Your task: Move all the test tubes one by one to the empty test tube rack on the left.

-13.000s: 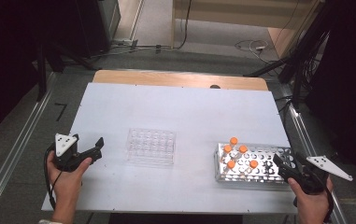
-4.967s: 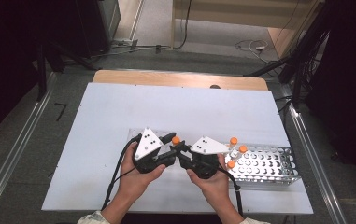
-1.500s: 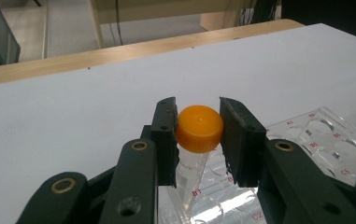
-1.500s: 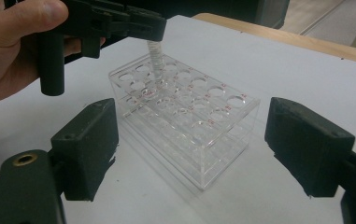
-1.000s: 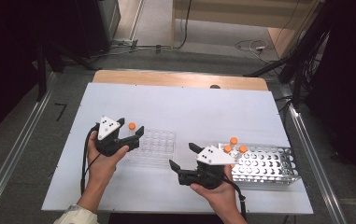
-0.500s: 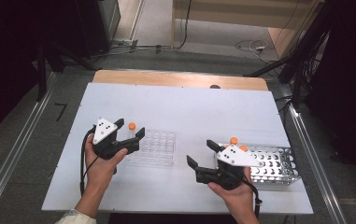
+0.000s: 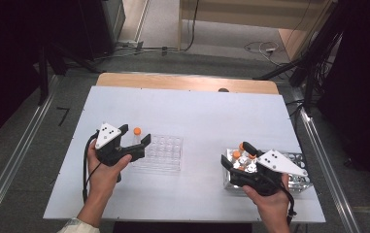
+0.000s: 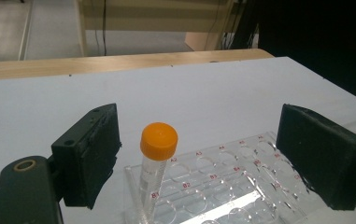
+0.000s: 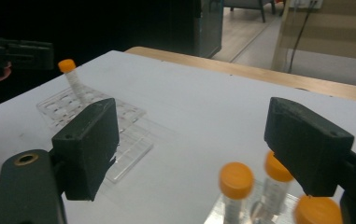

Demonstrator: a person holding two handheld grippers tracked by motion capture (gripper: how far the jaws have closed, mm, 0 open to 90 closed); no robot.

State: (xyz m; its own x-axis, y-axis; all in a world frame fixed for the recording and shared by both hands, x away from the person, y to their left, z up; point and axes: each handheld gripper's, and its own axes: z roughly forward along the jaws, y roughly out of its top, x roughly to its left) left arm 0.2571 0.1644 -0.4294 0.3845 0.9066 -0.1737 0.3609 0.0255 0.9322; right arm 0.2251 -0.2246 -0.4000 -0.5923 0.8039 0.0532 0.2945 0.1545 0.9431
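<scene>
A clear plastic tube rack (image 7: 157,152) lies left of the table's middle. One orange-capped tube (image 7: 137,135) (image 8: 155,165) stands in its left end hole, seen too as the tube (image 9: 74,80). My left gripper (image 7: 135,140) (image 8: 199,158) is open just behind that tube, which stands free between the jaws. A metal rack (image 7: 295,175) at the right holds three orange-capped tubes (image 7: 241,154) (image 9: 234,191). My right gripper (image 7: 235,156) (image 9: 189,149) hovers open over them, holding nothing.
The white tabletop (image 7: 197,111) is bordered by a wooden strip (image 7: 182,82) at the far edge. Cables (image 7: 260,47) lie on the floor beyond. Metal rails (image 7: 8,174) run along both sides of the table.
My right gripper has moved right from the table's middle to above the metal rack. The left gripper has stayed open by the clear rack, the tube standing beside it.
</scene>
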